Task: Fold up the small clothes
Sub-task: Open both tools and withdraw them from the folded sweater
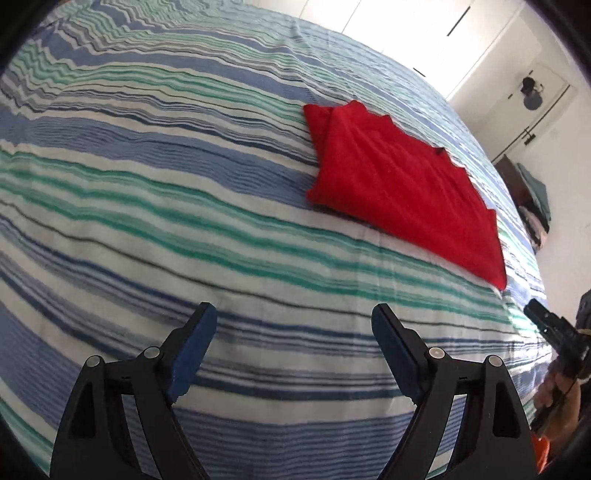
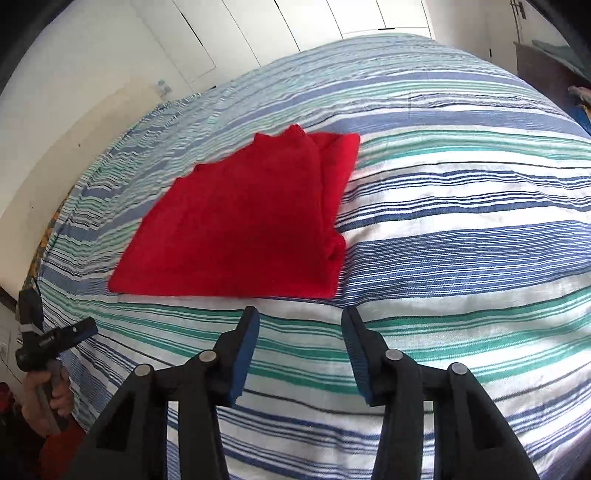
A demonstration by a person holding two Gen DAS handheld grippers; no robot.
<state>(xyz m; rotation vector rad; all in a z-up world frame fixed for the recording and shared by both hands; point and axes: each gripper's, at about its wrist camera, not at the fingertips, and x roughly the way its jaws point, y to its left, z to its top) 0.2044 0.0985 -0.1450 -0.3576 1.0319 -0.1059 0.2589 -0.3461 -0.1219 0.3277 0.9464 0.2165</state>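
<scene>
A red cloth [image 1: 399, 184] lies folded flat on the striped bedspread [image 1: 147, 192], with a narrower layer showing along one side. It also shows in the right wrist view [image 2: 243, 225]. My left gripper [image 1: 295, 317] is open and empty, held above the bed well short of the cloth. My right gripper [image 2: 300, 321] is open and empty, its fingertips just short of the cloth's near edge. The right gripper also shows at the right edge of the left wrist view [image 1: 554, 332]; the left one shows at the left edge of the right wrist view [image 2: 48, 339].
The bed with blue, green and white stripes [image 2: 461, 221] fills both views. White wardrobe doors [image 2: 229, 33] stand behind it. A dark cabinet with piled fabric [image 1: 528, 192] stands by the far wall.
</scene>
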